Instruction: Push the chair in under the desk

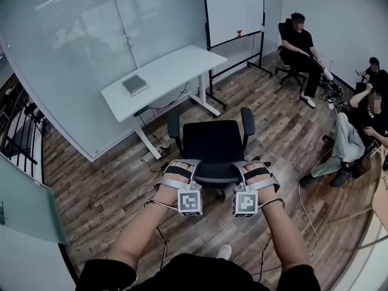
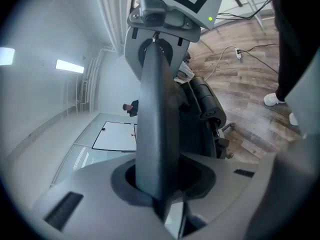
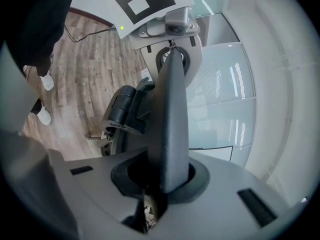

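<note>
Found chair (image 1: 215, 139) on the open floor, seat turned toward the worktop (image 1: 170, 71), well apart from its near long edge and nearer its right end. Noted backrest top edge (image 1: 215, 173) clamped at both ends: left tool (image 1: 189, 173) and right tool (image 1: 244, 173) each closed on it. Called, by judgement, for equal, level pressure from both tools, a slight steer left into the gap between the worktop legs (image 1: 147, 137), a path clear of the floor cable (image 1: 159, 154), and a check of armrests (image 1: 247, 121) against the worktop edge.

Office: desk (image 1: 163, 71), whiteboard (image 1: 233, 8), glass partition (image 1: 66, 47), swivel chair (image 1: 212, 141).
</note>
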`<act>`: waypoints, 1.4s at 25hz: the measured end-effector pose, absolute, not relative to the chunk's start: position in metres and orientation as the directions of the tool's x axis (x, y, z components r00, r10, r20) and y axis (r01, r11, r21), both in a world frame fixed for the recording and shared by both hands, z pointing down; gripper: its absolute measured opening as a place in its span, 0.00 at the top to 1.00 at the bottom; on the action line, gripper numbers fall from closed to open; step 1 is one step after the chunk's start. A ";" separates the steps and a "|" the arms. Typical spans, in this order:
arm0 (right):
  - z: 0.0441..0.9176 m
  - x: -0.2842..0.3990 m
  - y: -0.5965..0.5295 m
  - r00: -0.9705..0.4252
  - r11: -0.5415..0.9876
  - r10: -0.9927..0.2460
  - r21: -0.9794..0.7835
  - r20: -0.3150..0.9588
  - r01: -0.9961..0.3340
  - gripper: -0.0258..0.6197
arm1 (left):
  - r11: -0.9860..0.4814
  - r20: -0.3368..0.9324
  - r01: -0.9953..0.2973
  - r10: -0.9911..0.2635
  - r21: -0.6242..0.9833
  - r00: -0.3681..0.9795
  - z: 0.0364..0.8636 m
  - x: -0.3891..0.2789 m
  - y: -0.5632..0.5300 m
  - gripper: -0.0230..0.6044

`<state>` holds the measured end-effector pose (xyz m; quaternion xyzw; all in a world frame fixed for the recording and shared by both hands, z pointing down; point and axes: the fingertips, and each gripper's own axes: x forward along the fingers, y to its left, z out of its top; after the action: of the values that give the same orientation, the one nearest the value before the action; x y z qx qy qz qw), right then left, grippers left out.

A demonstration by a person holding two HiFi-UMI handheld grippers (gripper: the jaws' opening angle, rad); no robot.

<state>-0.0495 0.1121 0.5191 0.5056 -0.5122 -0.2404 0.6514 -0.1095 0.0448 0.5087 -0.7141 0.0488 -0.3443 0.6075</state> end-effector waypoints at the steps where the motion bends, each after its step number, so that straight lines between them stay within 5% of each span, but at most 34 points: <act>1: 0.520 -0.045 0.109 0.349 0.372 -0.838 0.907 0.420 -0.198 0.88 | -0.258 0.433 0.348 -0.497 -0.901 0.752 0.510 -0.105 0.043 0.80; 35: 0.518 0.095 -0.043 0.082 0.389 -0.914 0.916 0.396 -0.094 0.86 | -0.350 0.448 0.279 -0.686 -0.894 0.573 0.511 0.017 -0.086 0.81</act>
<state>0.0951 -0.0434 0.5181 0.4321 -0.5835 -0.3447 0.5950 0.0173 -0.0863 0.5112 -0.6951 0.1465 -0.4382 0.5507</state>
